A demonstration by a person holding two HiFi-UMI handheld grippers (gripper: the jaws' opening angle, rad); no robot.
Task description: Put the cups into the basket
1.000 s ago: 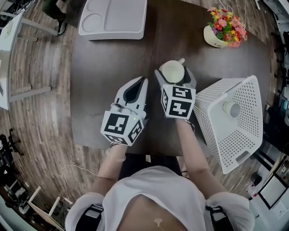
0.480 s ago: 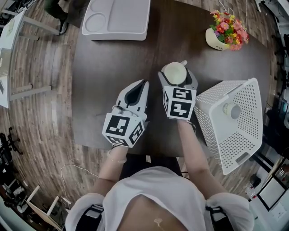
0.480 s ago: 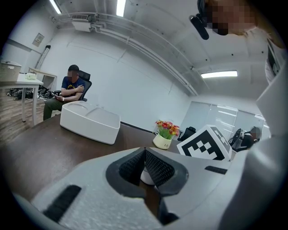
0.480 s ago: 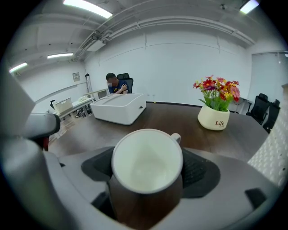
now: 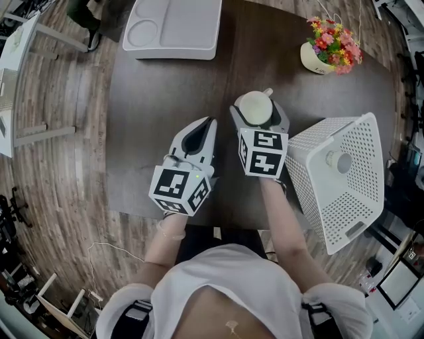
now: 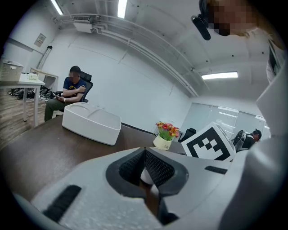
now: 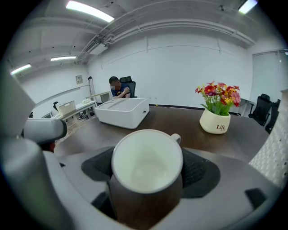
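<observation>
The dark table [image 5: 152,119] carries everything. The white holed basket [image 5: 358,198] stands at its right edge, mouth up so cups can be dropped in from above. Far to the left of the basket, at the table's back edge, sits a white tray [image 5: 185,20], well out of the way.

Just left of the basket is the right gripper [image 5: 258,114], clamped on a white cup [image 5: 254,106]. Its padded jaws press the cup's sides, with the mouth up and the handle pointing away, a hold that looks steady enough for carrying. The cup is close to the basket's near wall but not yet over it; the next move is probably a lift rightward over the rim.

Further left of the basket, the left gripper [image 5: 207,126] is idle over the table, jaws together on nothing.

Behind the basket stands a small flower pot [image 5: 318,56]. Inside the basket another cup [image 5: 340,161] already rests.
</observation>
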